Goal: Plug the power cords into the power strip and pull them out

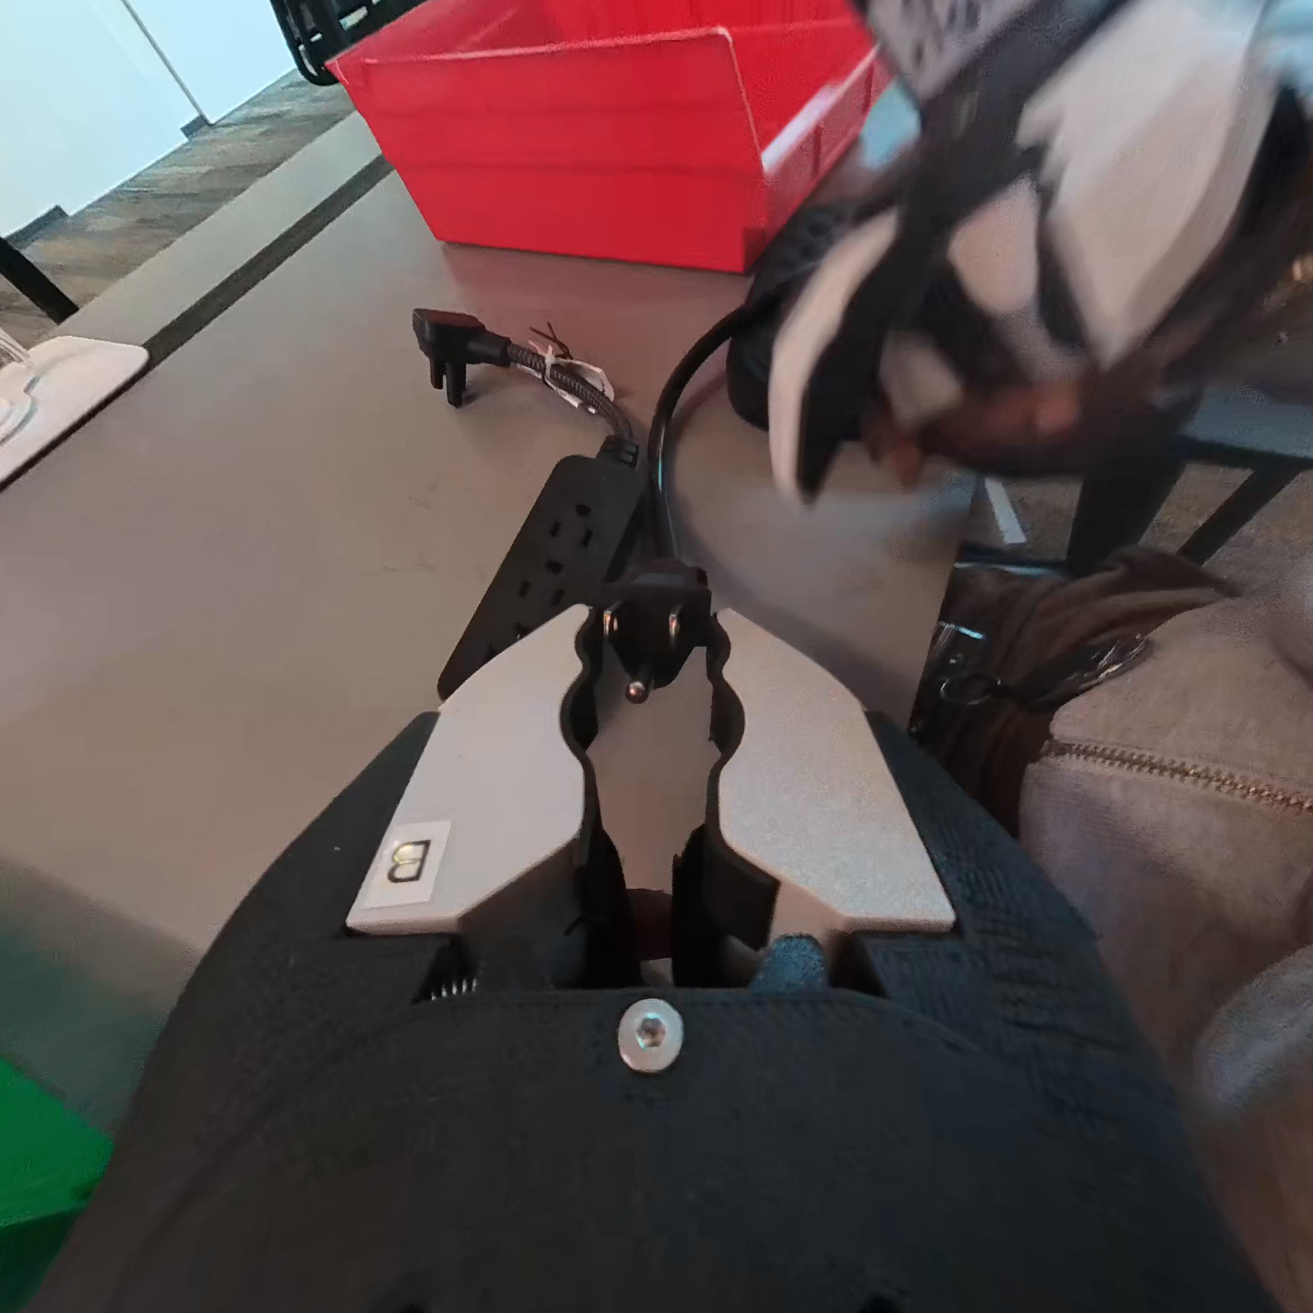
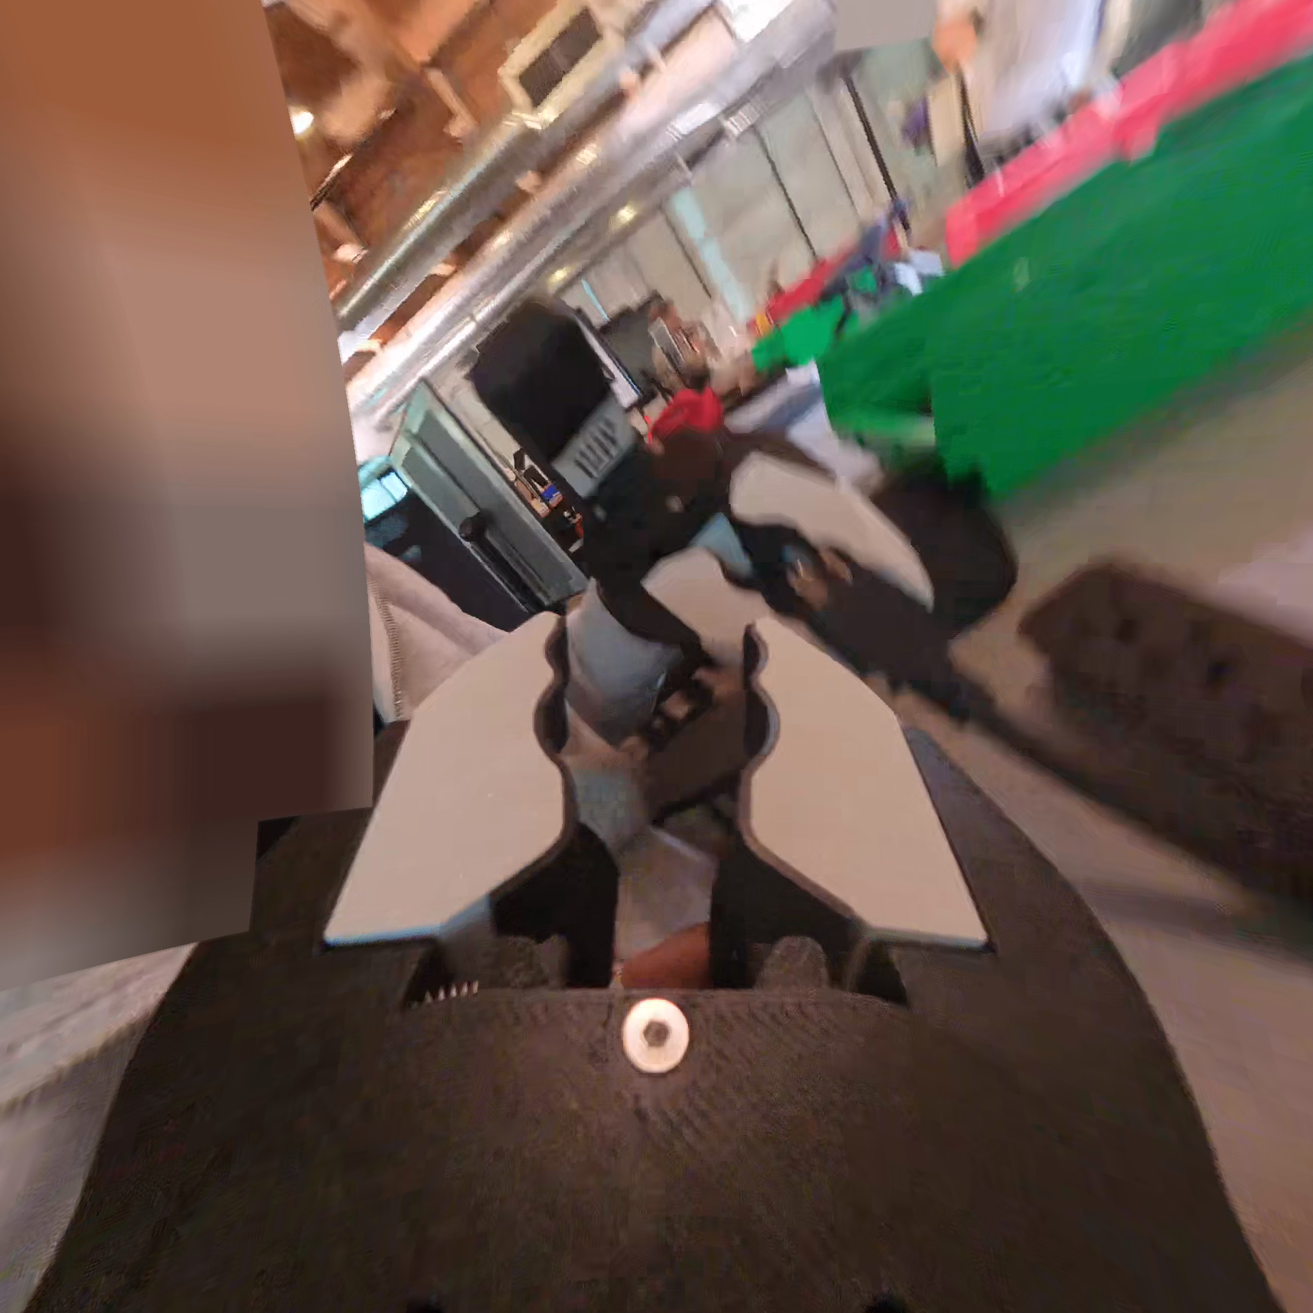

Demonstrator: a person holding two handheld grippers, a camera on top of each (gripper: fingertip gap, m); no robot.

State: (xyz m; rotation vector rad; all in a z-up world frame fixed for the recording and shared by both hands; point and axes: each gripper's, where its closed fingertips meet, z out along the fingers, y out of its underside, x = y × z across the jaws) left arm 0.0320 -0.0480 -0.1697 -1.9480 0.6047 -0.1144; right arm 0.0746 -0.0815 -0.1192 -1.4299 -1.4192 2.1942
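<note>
- Our left gripper (image 1: 652,625) has its grey fingertips clamped on the black three-prong plug (image 1: 655,612); prongs face back toward the camera, plug body sits betw. the tips.
- The plug's smooth black cord (image 1: 664,419) arcs up and away from it, toward the red plastic bin (image 1: 604,128).
- Just past the tips lies the black multi-outlet power strip (image 1: 550,561), flat on the grey tabletop (image 1: 249,497), sockets empty as far as we see.
- Strip's own braided lead and flat black plug (image 1: 455,341) lie farther out, unplugged.
- Our right gripper (image 2: 650,643) is spread apart w/ nothing betw. the tips; it shows blurred up high in the left wrist view (image 1: 845,455).
- Handling, our guess: plug is light, rigid, hard plastic, a bit slick; grip the body sides, never the prongs. Cord is springy and may twist the plug.
- Strip is light and could slide or lift; right gripper likely needs to pin it.
</note>
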